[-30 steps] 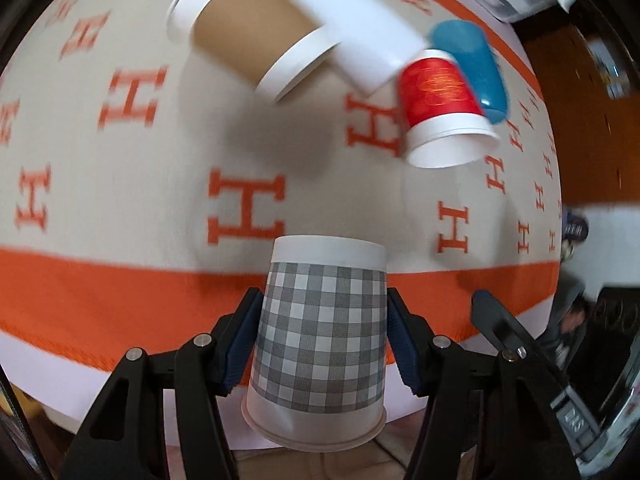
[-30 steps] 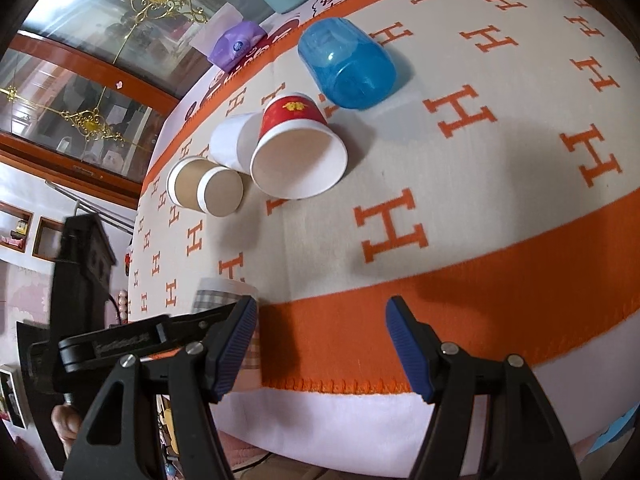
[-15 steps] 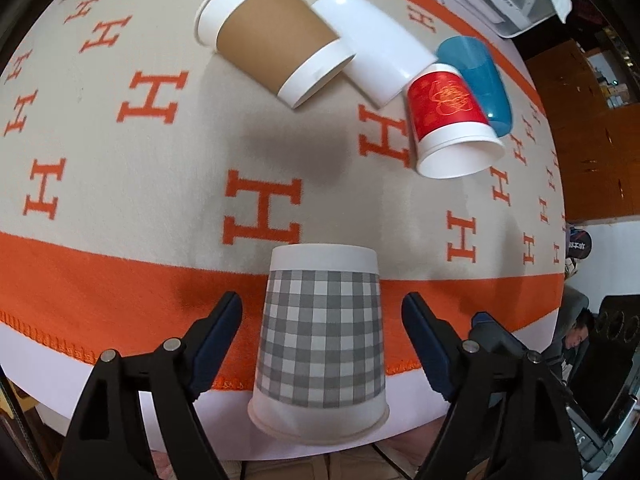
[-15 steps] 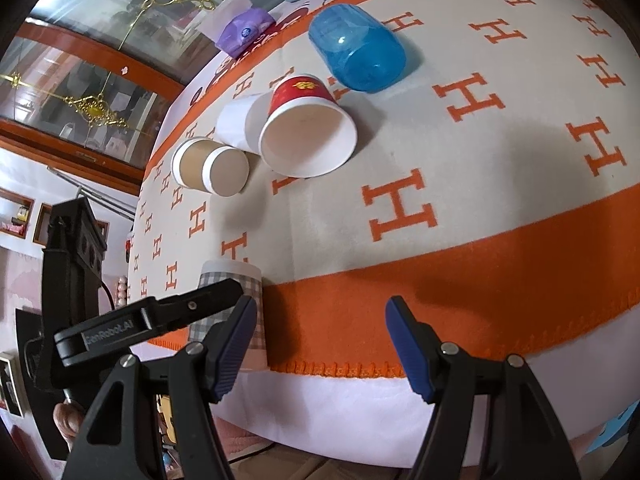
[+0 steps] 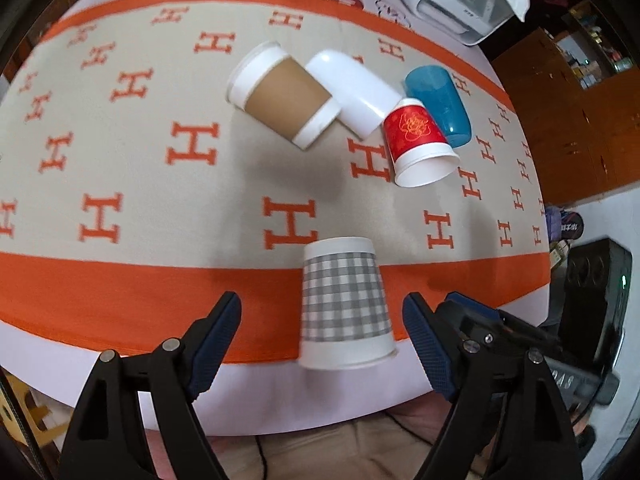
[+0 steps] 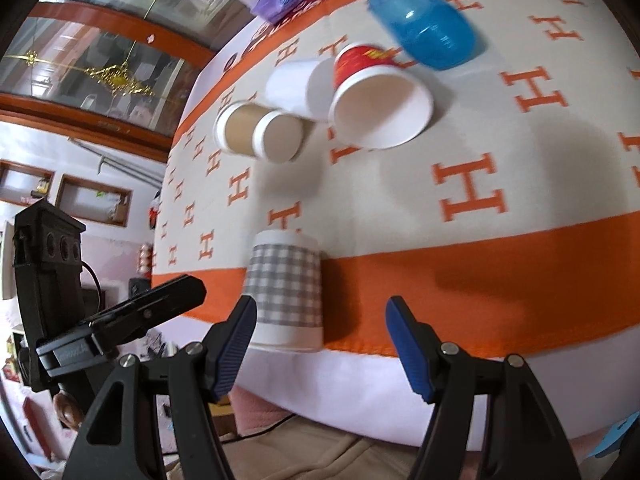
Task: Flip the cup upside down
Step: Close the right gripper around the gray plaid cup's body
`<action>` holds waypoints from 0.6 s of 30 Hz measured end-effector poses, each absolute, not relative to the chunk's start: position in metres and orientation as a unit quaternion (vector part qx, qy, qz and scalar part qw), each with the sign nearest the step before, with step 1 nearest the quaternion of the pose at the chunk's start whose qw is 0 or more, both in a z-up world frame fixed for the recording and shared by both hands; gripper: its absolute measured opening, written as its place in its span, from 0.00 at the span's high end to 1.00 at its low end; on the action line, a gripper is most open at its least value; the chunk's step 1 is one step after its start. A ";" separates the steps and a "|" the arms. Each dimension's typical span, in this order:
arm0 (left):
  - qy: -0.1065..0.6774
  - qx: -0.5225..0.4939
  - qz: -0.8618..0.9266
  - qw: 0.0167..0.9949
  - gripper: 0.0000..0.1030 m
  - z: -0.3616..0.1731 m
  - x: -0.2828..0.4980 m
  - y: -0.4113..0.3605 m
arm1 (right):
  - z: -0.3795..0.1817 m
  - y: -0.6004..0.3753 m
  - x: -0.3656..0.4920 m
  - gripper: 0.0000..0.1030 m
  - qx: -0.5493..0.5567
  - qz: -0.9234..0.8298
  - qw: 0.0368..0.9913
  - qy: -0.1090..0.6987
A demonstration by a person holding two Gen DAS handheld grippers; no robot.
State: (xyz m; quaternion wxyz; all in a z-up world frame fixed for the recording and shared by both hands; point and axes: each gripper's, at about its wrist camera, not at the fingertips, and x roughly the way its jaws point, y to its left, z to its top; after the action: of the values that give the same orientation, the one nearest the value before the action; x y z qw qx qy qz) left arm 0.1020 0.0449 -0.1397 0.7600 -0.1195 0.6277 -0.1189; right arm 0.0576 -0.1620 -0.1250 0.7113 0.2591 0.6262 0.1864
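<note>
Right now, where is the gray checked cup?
The gray checked cup stands upside down on the blanket's orange border near the table edge, between the open left tongs, untouched, nearer than the red cup.

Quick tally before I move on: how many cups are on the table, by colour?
Grey checked cup, standing upside down: 1
Brown sleeved cup, on its side: 1
Plain white cup, on its side: 1
Red cup, on its side: 1
Blue cup, on its side: 1
Total: 5

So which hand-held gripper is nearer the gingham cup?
Left. The left hand-held gripper is open with its fingers either side of the gingham cup; the right hand-held gripper is open, off to the cup's right.
</note>
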 end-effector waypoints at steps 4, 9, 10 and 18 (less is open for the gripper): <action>0.612 -0.099 -0.110 0.777 0.11 -0.132 0.095 0.056 | -0.127 -0.149 0.063 0.35 0.258 0.199 0.699 0.637; 0.609 -0.087 -0.103 0.782 0.11 -0.145 0.090 0.075 | -0.139 -0.135 0.070 0.35 0.265 0.202 0.676 0.657; 0.609 -0.088 -0.102 0.781 0.11 -0.149 0.089 0.076 | -0.141 -0.133 0.071 0.35 0.267 0.204 0.672 0.660; 0.606 -0.094 -0.096 0.784 0.11 -0.174 0.089 0.088 | -0.156 -0.112 0.086 0.35 0.267 0.215 0.645 0.683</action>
State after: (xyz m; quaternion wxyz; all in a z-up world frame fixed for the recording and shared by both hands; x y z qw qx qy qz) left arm 0.0893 0.0876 -0.1738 0.7840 -0.0936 0.6061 -0.0963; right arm 0.0860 -0.1121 -0.1556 0.6453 0.2669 0.6829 0.2145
